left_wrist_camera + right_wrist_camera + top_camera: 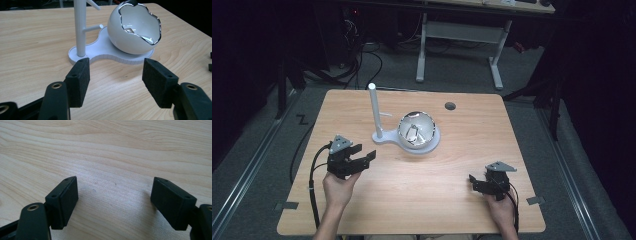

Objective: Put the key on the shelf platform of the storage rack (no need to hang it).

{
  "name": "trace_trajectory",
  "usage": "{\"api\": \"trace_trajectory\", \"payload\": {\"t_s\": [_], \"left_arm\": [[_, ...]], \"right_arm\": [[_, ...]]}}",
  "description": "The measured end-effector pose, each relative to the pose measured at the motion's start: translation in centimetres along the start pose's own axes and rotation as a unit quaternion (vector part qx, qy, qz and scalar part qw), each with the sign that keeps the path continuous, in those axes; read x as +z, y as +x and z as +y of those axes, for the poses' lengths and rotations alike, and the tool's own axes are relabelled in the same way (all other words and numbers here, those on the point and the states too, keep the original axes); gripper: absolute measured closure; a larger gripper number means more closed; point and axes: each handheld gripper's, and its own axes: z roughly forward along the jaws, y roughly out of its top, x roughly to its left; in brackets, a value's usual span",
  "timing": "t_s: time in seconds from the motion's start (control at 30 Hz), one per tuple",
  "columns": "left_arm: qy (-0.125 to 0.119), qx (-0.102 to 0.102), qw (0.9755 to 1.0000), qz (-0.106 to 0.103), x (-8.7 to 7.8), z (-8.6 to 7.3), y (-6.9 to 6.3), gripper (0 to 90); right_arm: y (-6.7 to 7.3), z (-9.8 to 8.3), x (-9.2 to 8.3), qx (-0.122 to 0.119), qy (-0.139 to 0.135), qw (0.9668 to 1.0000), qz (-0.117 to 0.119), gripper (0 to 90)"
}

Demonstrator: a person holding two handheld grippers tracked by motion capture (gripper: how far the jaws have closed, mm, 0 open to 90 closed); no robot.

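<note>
Black foam pads of the left claw stand apart with nothing between them, aimed at the white stand just ahead, whose post rises left of the egg-shaped bowl near the counter's far middle. To go well, I'd keep that claw low, centre the post between the pads, and close gently. The right claw, also open and empty, waits at the near right.

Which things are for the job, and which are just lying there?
For the job: white egg-shaped bowl with wavy silver rim; white flat stand with upright post; left gripper, open, aimed at them.

Just there: round hole in wooden tabletop; white-legged desk behind.
</note>
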Motion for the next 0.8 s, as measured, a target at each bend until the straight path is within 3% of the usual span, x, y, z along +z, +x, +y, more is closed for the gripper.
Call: {"api": "trace_trajectory", "payload": {"t_s": [0.8], "left_arm": [[0.016,-0.011,0.9998,0.005,-0.4,-3.3,-0.3,39.3]], "right_arm": [[0.0,0.0,0.0,0.0,0.0,1.0,0.0,22.5]]}}
